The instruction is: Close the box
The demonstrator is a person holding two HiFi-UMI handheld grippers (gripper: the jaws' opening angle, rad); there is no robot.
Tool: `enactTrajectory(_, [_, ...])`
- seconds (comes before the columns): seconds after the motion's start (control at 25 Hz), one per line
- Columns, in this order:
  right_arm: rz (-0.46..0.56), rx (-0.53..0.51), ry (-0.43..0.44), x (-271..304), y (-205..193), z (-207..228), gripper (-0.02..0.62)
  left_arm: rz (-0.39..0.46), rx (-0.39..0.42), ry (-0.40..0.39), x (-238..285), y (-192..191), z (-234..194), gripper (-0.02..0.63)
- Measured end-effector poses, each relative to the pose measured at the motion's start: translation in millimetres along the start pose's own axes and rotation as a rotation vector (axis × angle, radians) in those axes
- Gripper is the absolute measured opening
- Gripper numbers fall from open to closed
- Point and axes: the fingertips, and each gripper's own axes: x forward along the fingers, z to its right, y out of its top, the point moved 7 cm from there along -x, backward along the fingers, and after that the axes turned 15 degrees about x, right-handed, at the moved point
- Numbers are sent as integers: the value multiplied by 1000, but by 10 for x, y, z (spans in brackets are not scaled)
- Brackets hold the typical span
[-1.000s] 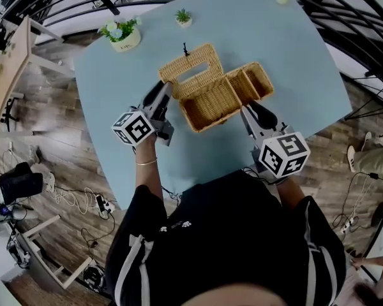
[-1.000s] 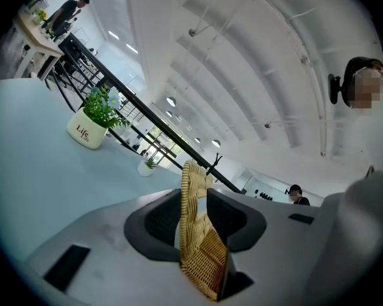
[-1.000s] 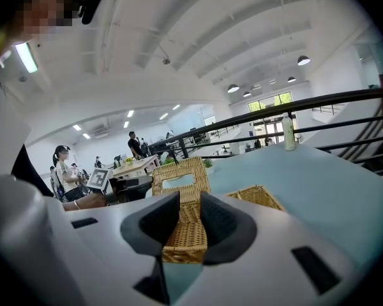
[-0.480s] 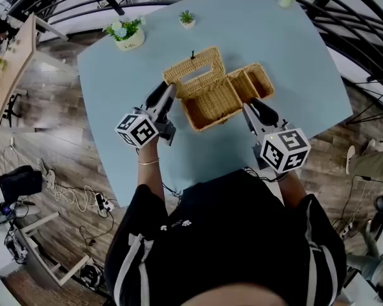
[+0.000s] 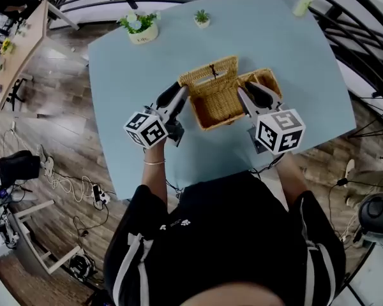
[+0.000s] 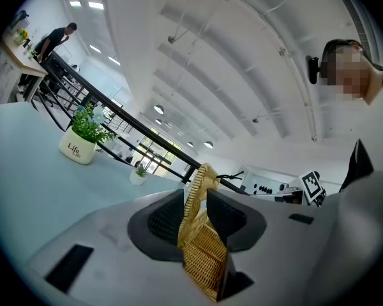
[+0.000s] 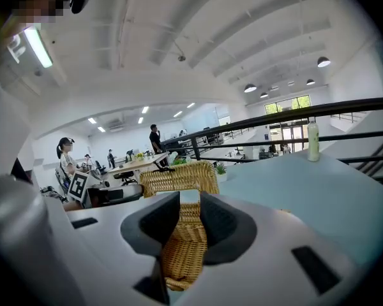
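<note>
On my left gripper [image 6: 195,199] the fingers [image 6: 161,220] pinch the wicker box's left lid flap [image 6: 201,263], raised on edge. My right gripper [image 7: 189,199] pinches the right flap [image 7: 182,254]. The box [image 5: 218,104] sits mid-worktop [image 5: 293,50].

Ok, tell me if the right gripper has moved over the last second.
Yes. Judged against the basket, the right gripper has moved in leftward, from beside its front right corner to over its right side.

1 wicker box [image 5: 218,97], 2 potted plants [image 5: 139,27] [image 5: 202,18], 1 bottle [image 5: 304,2], 2 tongs [image 5: 180,93] [image 5: 244,93]
</note>
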Motion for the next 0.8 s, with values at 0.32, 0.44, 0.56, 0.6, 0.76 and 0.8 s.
enactTrajectory(0.32, [-46,37,113,188,-61,-214,100,6,-5,-3,-38,-14,119,110])
enactTrajectory(0.44, [-61,75,172,220,-101,-294,101,6,-1,-3,-55,-28,143,110])
enactTrajectory(0.56, [-70,95,208,254,-116,-343,106,1,6,0,-57,-34,148,110])
enactTrajectory(0.6, [-70,95,218,260,-115,-359,110,-1,8,0,-58,-36,155,111])
enactTrajectory(0.76, [-70,137,281,248,-110,-434,124,-5,20,-1,-56,-46,182,110])
enactTrajectory(0.8, [-72,154,295,247,-117,-447,128,-7,24,0,-53,-52,184,110])
